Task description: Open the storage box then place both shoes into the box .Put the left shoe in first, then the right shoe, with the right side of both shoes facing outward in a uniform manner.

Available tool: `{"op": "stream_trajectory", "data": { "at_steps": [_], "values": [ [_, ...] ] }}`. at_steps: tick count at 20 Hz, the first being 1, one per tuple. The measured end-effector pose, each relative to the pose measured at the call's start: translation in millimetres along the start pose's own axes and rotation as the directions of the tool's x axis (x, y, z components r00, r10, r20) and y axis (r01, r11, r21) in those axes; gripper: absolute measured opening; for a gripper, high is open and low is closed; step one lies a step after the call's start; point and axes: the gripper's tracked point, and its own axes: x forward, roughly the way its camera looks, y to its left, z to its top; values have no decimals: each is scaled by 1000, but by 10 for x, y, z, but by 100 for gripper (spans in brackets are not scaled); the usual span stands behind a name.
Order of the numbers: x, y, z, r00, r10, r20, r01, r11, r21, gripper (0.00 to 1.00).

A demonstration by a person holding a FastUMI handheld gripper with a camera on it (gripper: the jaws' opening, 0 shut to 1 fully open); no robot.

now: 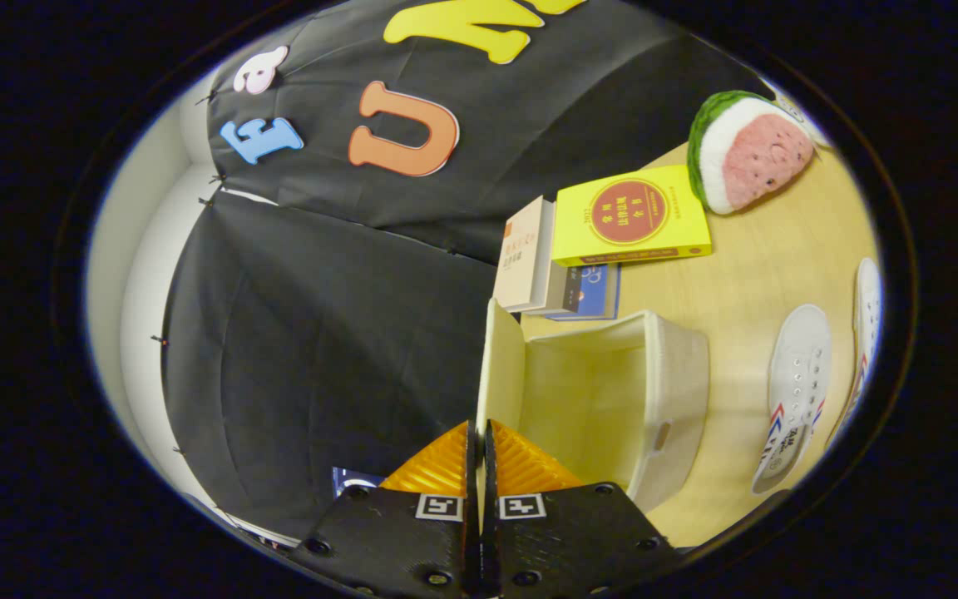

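My hand-held gripper (479, 445) sits at six o'clock with its two orange fingers (437, 466) pressed nearly together, pinching the thin cream lid (497, 366) of the storage box (670, 399) between them; the lid stands up on edge, running from the fingertips toward twelve o'clock, so I judge the grip is there to swing it back and keep it from dropping over the opening; the box is open and looks empty, its inside facing me just ahead of the fingers toward one o'clock, with a handle slot on its near wall.

Both shoes wait on the table (737, 283) at about three o'clock, well apart from the box; the nearer white shoe (795, 391) lies sole-down with its striped side showing, and the second shoe (866, 333) lies just beyond it, partly cut off, so I cannot tell left from right.

Toward one o'clock, beyond the box, a yellow book (633, 216) rests over other books (529, 258); a plush watermelon slice (749, 150) sits farther out; none blocks the way.

Opening seems about done; the shoes are not yet touched.
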Motion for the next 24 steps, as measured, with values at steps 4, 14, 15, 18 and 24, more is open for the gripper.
{"op": "stream_trajectory", "data": {
  "at_steps": [4, 14, 15, 18, 24],
  "values": [
    [369, 465, -40, 999, 36, -13, -37, 999, -21, 1],
    [1629, 1177, -457, 992, 23, -123, -39, 990, -133, 14],
    [1692, 1205, -491, 991, 15, -135, -34, 990, -135, 22],
    [1747, 1156, -575, 989, -16, -148, -5, 991, -137, 58],
    [1298, 591, -448, 979, -179, -92, 165, 975, -146, 96]
  ]
}}
